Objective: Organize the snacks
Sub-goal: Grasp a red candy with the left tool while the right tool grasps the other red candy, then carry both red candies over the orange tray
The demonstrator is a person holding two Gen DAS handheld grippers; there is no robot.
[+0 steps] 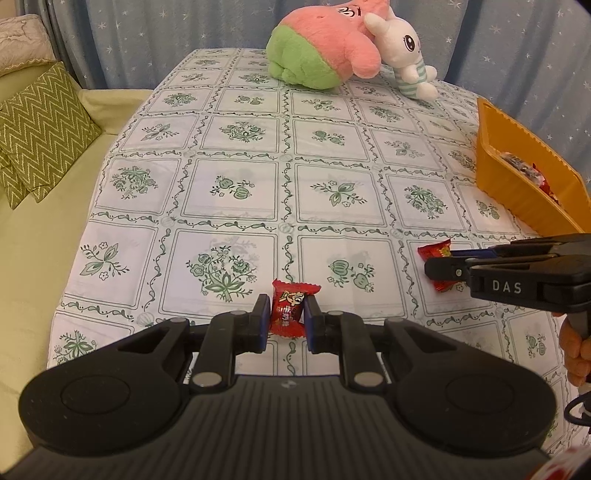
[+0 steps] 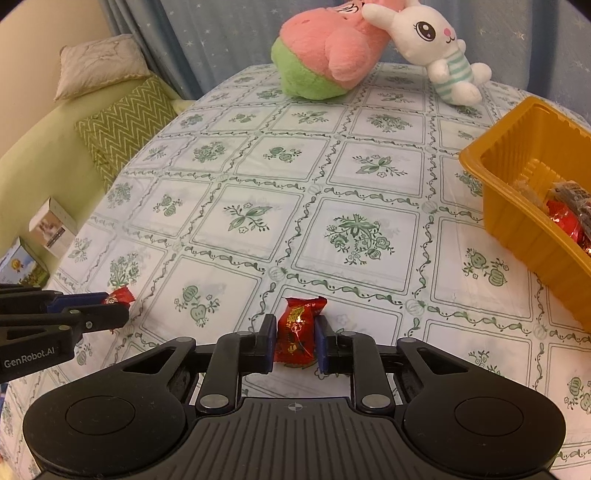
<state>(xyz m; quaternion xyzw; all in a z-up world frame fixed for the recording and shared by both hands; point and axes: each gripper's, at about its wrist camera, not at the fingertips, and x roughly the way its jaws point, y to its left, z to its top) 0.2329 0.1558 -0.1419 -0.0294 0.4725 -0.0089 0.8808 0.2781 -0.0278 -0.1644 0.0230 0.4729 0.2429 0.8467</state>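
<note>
Setting: a home, probably a living room or bedroom.

A table draped in a white cloth printed with green floral squares (image 1: 240,177) is seen beside a pale green sofa (image 1: 44,236) with a green zigzag-patterned cushion (image 1: 40,129). Blue star-printed curtains (image 1: 155,33) are hung behind. A pink-and-green plush toy (image 2: 325,55) and a white plush rabbit (image 2: 432,44) are noted on the table.

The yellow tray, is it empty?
No, the yellow tray already has wrapped snacks lying inside it at its right end.
</note>
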